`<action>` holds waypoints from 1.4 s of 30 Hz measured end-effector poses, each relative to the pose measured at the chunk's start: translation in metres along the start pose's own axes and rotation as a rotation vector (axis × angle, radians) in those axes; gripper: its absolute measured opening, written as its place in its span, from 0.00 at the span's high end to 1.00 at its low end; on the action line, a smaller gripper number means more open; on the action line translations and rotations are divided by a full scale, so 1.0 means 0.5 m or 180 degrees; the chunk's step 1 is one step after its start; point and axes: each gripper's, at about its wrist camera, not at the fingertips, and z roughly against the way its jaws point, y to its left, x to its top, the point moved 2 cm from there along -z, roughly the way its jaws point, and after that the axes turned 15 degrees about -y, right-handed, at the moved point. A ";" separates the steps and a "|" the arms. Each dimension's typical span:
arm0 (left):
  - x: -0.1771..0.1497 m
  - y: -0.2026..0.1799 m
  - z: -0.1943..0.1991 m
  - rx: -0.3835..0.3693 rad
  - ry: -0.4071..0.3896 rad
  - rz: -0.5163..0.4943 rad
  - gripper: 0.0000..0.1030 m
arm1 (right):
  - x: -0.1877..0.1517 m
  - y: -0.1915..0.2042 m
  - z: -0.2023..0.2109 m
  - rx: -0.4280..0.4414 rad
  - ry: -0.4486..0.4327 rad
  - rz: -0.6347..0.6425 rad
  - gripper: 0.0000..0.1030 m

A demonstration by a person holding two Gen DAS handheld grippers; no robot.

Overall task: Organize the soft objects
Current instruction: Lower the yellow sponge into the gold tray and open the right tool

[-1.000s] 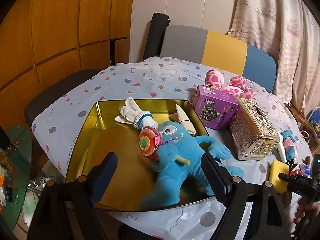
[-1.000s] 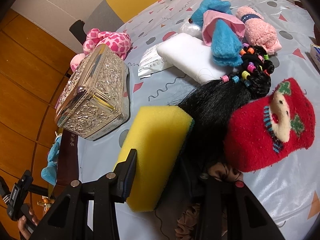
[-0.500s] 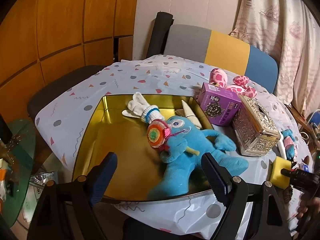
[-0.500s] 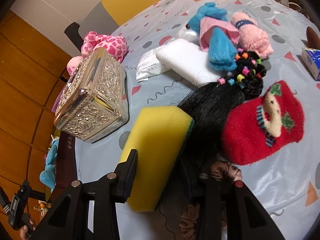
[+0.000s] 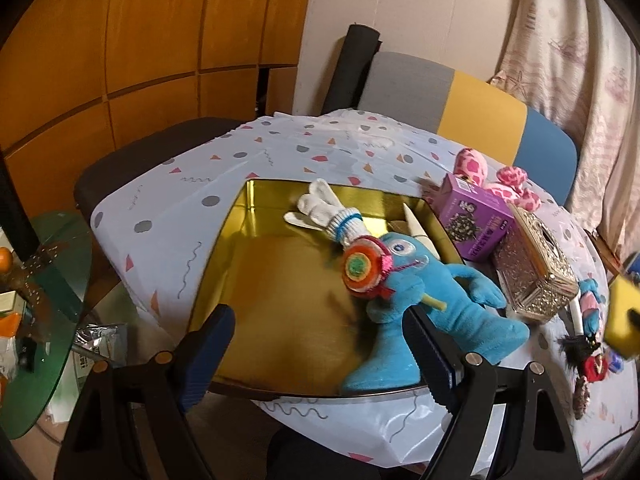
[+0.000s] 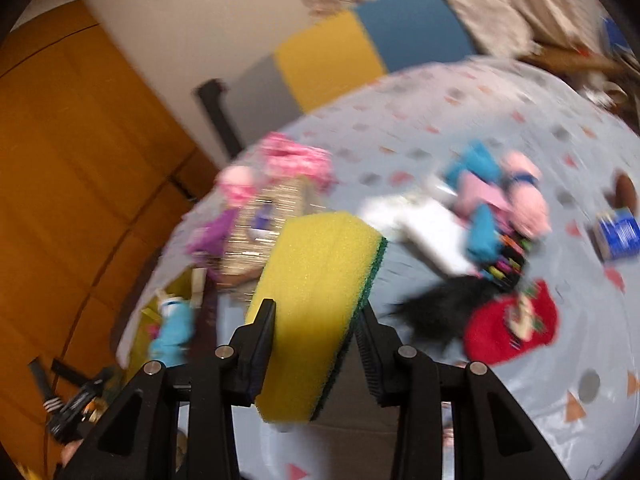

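My right gripper is shut on a yellow sponge with a green scouring side and holds it above the table; the sponge also shows at the right edge of the left wrist view. My left gripper is open and empty, over the near edge of a gold tray. In the tray lie a blue plush monster with a lollipop toy and a white sock. A red sock, black hair piece and pink and blue cloths lie on the table.
A purple box and an ornate silver tissue box stand right of the tray, with a pink spotted plush behind. A white pad and a small blue box lie on the cloth. A chair stands behind the table.
My right gripper has closed on the yellow sponge and lifted it off the table, swinging left; the view is blurred. My left gripper has drawn back from the tray.
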 end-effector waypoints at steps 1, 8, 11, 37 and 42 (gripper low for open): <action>0.002 0.005 0.003 0.0017 -0.0020 0.0015 0.16 | 0.006 0.034 -0.003 0.0136 0.0015 0.0088 0.62; 0.009 0.039 0.015 0.0127 -0.0054 0.0068 0.16 | -0.038 0.245 -0.124 0.0871 0.0551 0.0486 0.62; 0.007 0.054 0.018 0.0168 -0.0052 0.0097 0.16 | -0.073 0.336 -0.187 0.1135 0.0815 0.0554 0.62; -0.009 0.129 0.021 0.0354 0.0005 0.0168 0.16 | -0.277 0.680 -0.535 0.1145 0.1700 0.1213 0.62; -0.019 0.136 0.013 0.0336 0.0056 0.0221 0.16 | -0.309 0.677 -0.584 0.0965 0.1802 0.1243 0.61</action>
